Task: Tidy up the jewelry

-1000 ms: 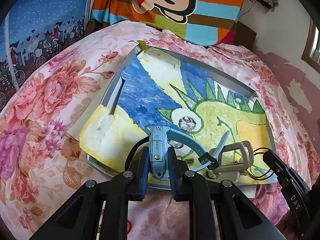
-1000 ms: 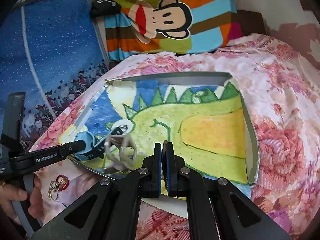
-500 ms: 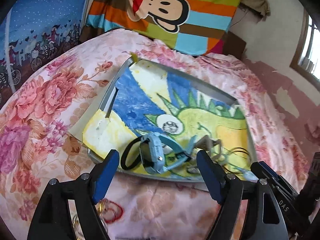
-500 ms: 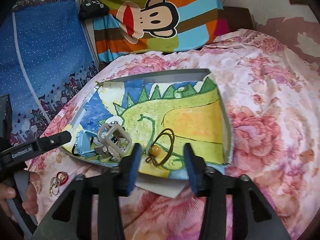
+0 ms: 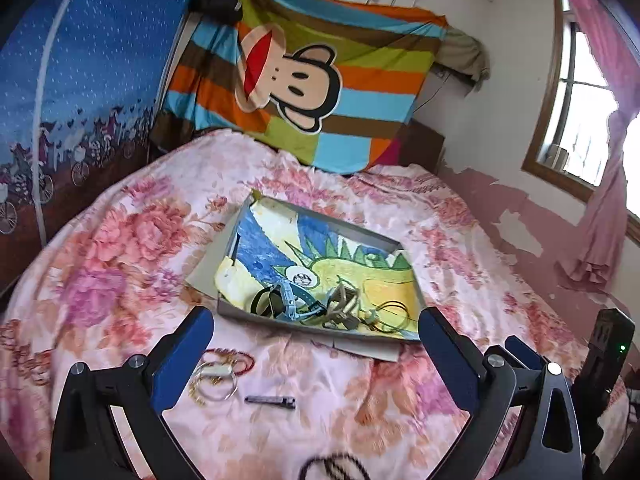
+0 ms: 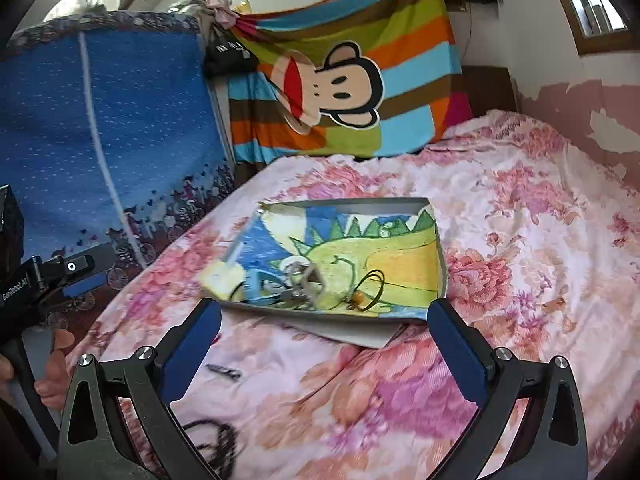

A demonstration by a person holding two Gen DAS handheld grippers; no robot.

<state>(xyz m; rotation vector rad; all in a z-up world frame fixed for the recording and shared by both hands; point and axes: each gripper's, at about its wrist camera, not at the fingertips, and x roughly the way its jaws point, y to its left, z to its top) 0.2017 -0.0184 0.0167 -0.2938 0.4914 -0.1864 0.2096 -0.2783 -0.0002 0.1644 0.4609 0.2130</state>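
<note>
A grey tray (image 5: 320,216) lined with a dinosaur drawing lies on the floral bedspread. Along its near side lie a blue watch (image 5: 288,300), a beige watch (image 5: 342,304) and a black cord with an amber bead (image 5: 394,312). My left gripper (image 5: 316,320) is open wide and empty, held back from the tray's near edge. In the right wrist view the tray (image 6: 360,202), blue watch (image 6: 256,284), beige watch (image 6: 310,280) and cord (image 6: 368,288) show again. My right gripper (image 6: 324,312) is also open wide and empty.
On the bedspread before the tray lie a red bracelet (image 5: 240,360), a silver hoop (image 5: 216,380), a dark clip (image 5: 270,400) and a black cord (image 5: 336,468). A striped monkey blanket (image 5: 304,80) hangs behind. A hand (image 6: 52,360) holds the left gripper.
The left gripper opened, leaving the blue watch in the tray. The right gripper opened, and the beaded cord now lies in the tray. Both pulled back and up from the tray.
</note>
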